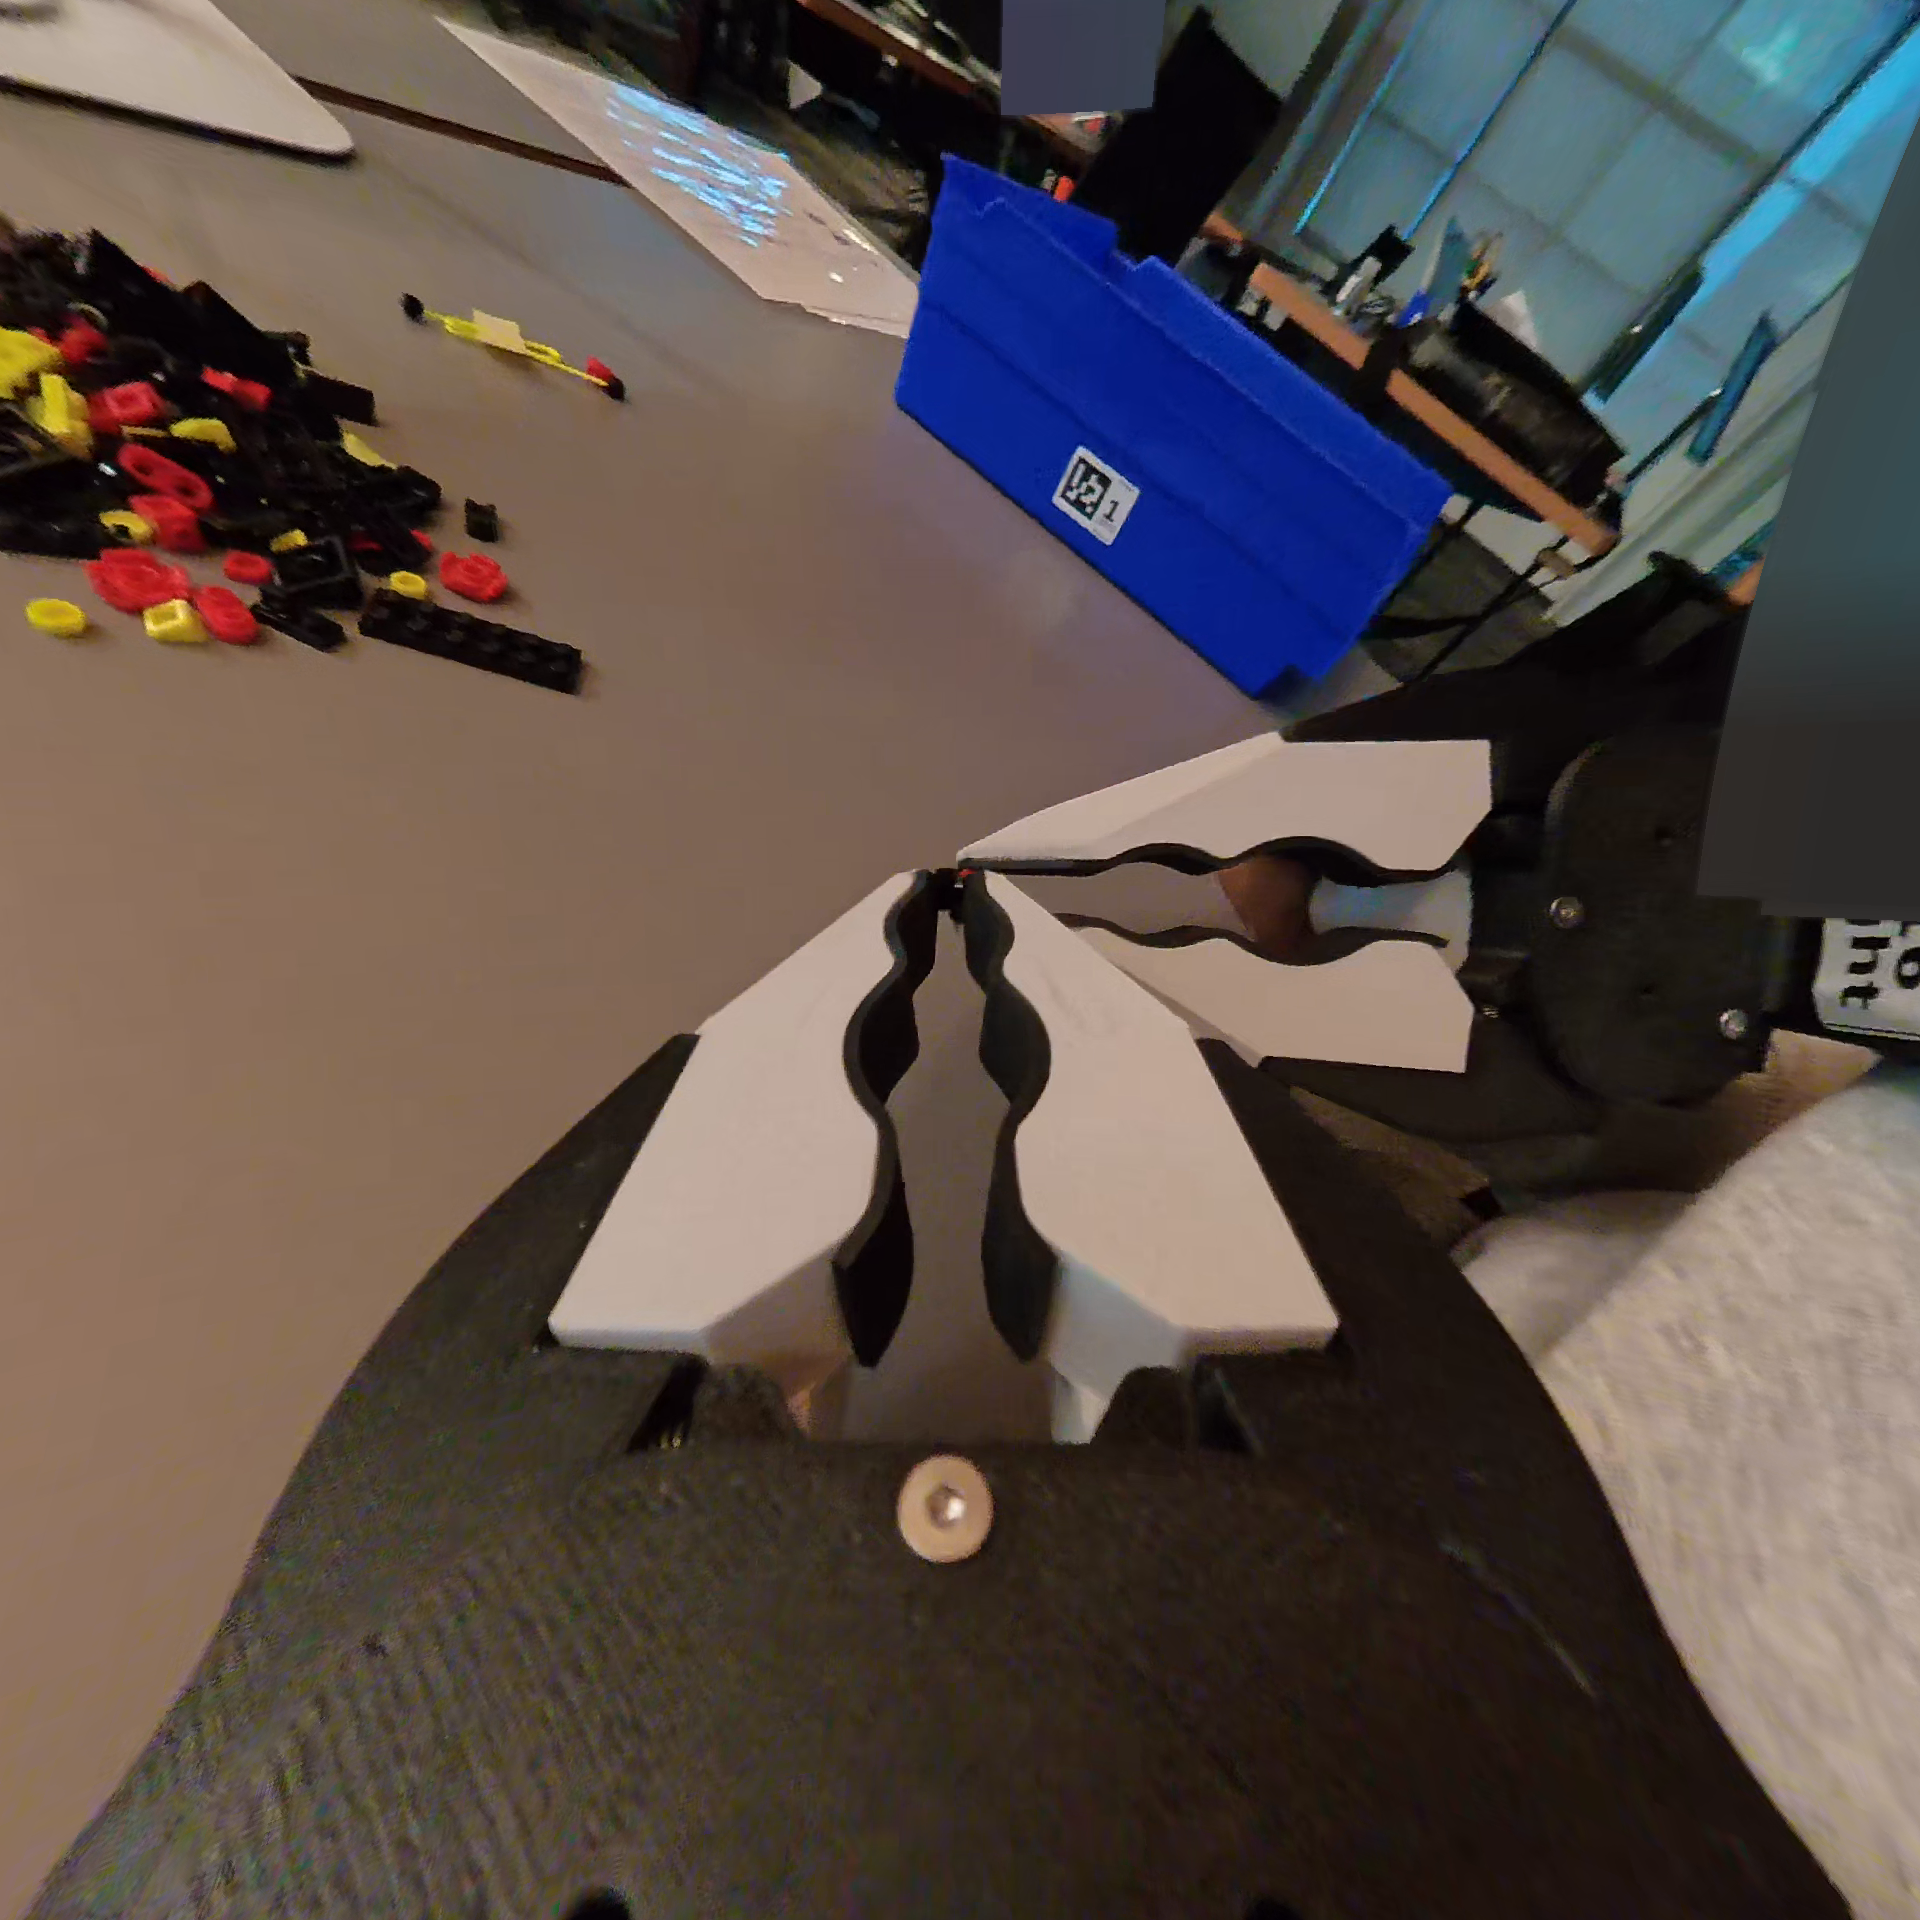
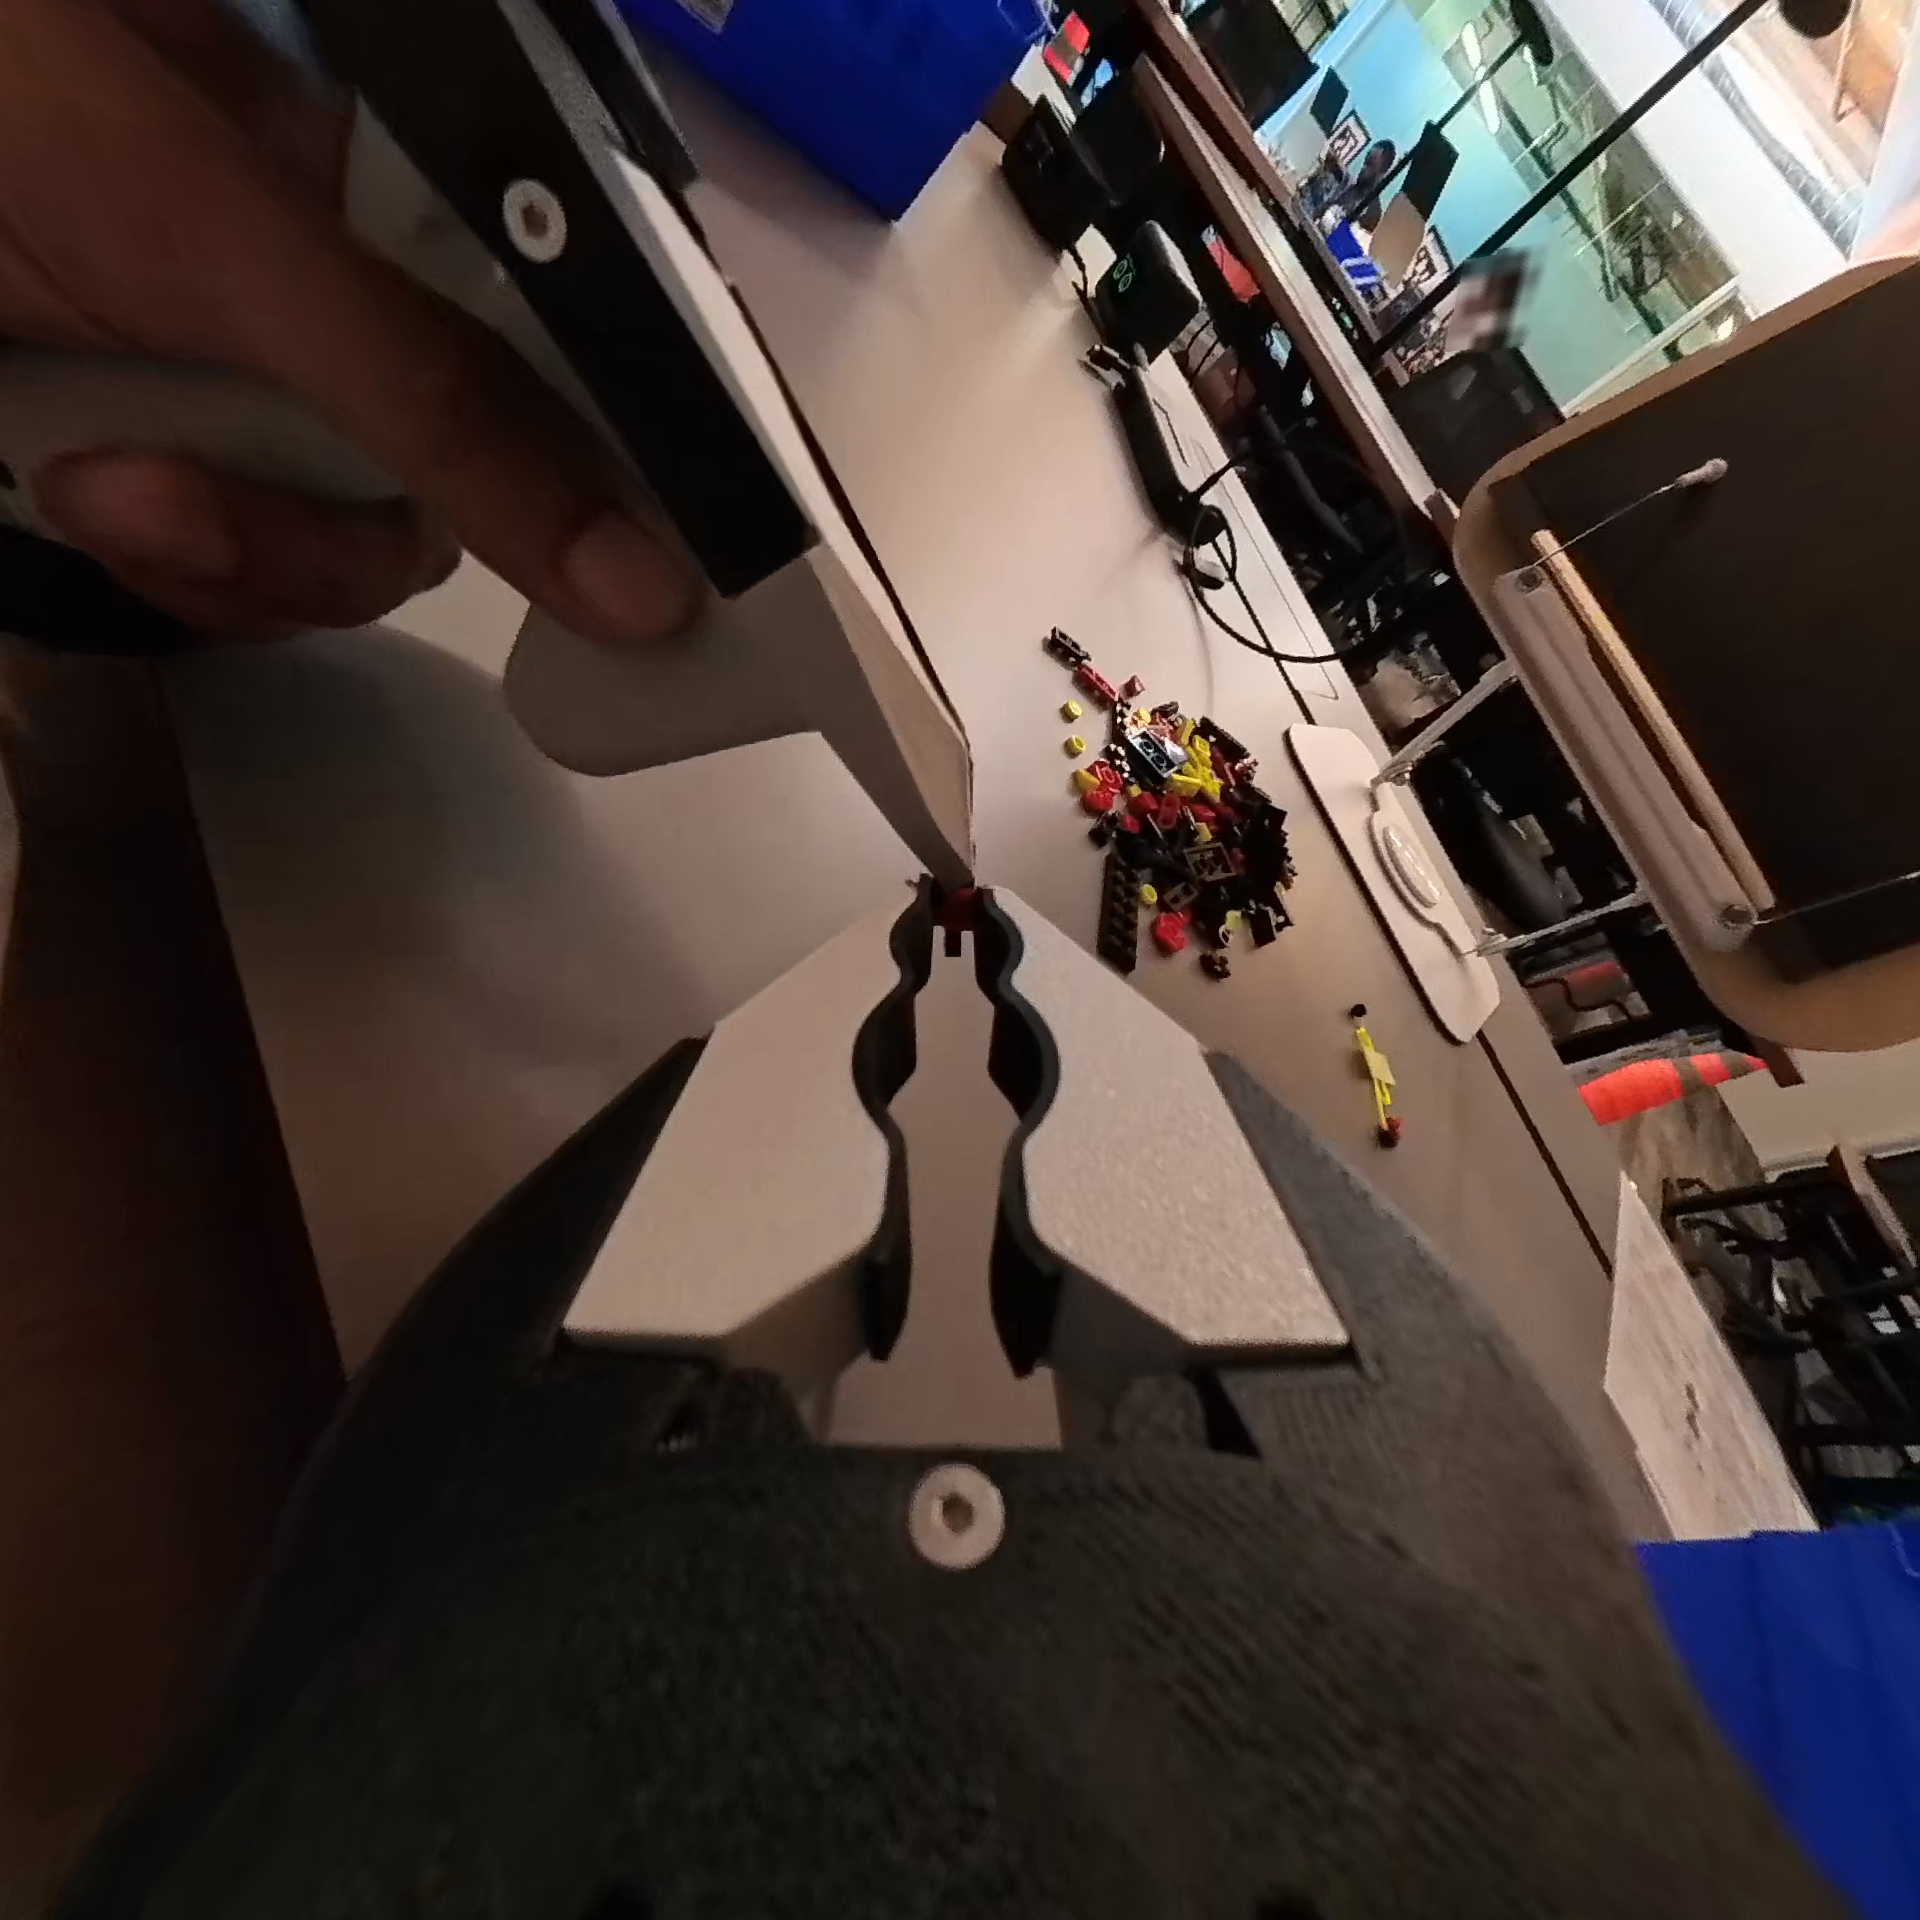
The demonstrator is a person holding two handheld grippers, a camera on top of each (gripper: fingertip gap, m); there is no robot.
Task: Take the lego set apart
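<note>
My left gripper [image 1: 948, 896] and my right gripper [image 2: 958, 906] meet tip to tip above the grey table [image 1: 727, 675]. Both are shut on one tiny red and black lego piece [image 2: 961, 900], which also shows in the left wrist view [image 1: 954, 889], mostly hidden by the pads. The right gripper [image 1: 971, 871] comes in from the right in the left wrist view. The left gripper [image 2: 958, 847] comes in from the upper left in the right wrist view. A pile of loose black, red and yellow lego parts [image 1: 208, 468] lies on the table; it also shows in the right wrist view [image 2: 1184, 831].
A thin yellow lego assembly [image 1: 509, 338] lies apart from the pile. A blue bin [image 1: 1143, 436] stands at the table's far right. A white board [image 1: 208, 94] and a paper sheet [image 1: 717, 197] lie at the back. A hand [image 2: 260, 364] holds the left gripper. My left and right fingertips are right by each other.
</note>
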